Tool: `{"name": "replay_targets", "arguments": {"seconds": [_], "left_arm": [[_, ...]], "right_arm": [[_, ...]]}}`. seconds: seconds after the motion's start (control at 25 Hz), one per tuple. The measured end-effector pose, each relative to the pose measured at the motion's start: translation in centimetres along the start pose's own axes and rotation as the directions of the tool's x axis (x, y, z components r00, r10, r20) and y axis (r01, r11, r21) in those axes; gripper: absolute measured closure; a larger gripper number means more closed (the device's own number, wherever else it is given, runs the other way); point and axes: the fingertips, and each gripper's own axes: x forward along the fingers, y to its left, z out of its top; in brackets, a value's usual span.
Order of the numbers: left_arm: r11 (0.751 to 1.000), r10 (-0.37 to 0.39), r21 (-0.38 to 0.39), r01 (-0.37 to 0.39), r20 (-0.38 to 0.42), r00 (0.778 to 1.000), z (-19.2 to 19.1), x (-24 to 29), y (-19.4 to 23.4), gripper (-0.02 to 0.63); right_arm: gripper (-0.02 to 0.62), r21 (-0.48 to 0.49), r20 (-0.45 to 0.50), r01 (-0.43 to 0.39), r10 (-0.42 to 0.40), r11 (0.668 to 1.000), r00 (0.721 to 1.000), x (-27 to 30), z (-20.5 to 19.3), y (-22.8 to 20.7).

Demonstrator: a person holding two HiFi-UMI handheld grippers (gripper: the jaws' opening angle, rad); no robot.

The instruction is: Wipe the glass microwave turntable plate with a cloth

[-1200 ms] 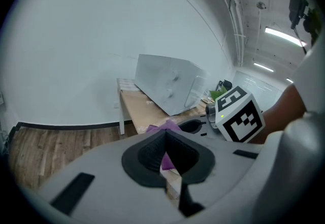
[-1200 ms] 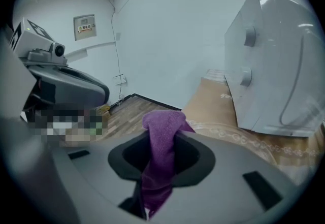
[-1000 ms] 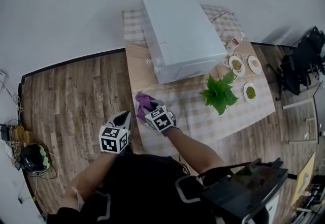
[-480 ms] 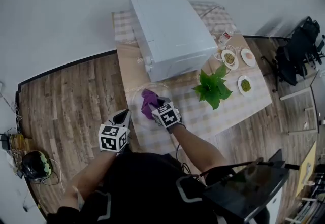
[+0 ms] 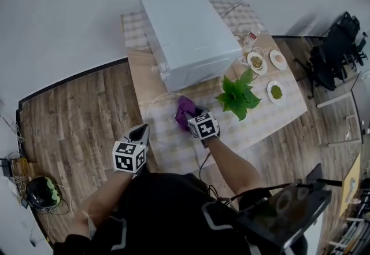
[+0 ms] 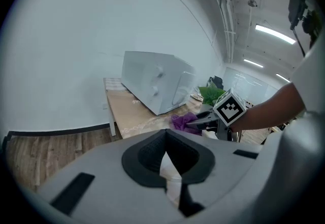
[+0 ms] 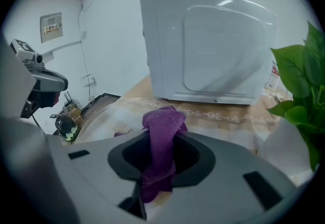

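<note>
The glass turntable plate (image 5: 161,119) lies on the checked tablecloth in front of the microwave; it is clear and its outline is faint. In the right gripper view the plate (image 7: 104,115) shows as a pale disc. My right gripper (image 5: 194,115) is shut on a purple cloth (image 5: 184,107), which hangs bunched between the jaws (image 7: 161,125) and rests on the plate's right part. My left gripper (image 5: 141,130) is at the table's near left edge beside the plate's rim. Its jaws are shut (image 6: 163,154); I cannot tell whether the rim is between them.
A white microwave (image 5: 188,37) stands just behind the plate. A green potted plant (image 5: 238,98) is close on the right, with small food dishes (image 5: 255,62) beyond it. A helmet (image 5: 39,193) lies on the wooden floor to the left. Chairs stand far right.
My right gripper has carried the purple cloth rightward across the plate, toward the plant. The left gripper has stayed in place.
</note>
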Motion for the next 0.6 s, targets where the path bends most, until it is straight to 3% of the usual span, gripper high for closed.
{"name": "replay_targets", "arguments": {"seconds": [0.4,0.6], "left_arm": [[1.000,-0.025,-0.013,0.025,0.001,1.000,-0.4,0.1,-0.3,0.597],[0.999,-0.008,-0.032,0.008,0.003,1.000,-0.6,0.0,0.4,0.597]], "right_arm": [[0.492,-0.002,0.003,0.095,-0.095,0.995,0.995,-2.0,-0.4,-1.9],[0.492,-0.063,0.070,0.018,-0.014,0.998,0.997,-3.2,2.2,2.6]]}}
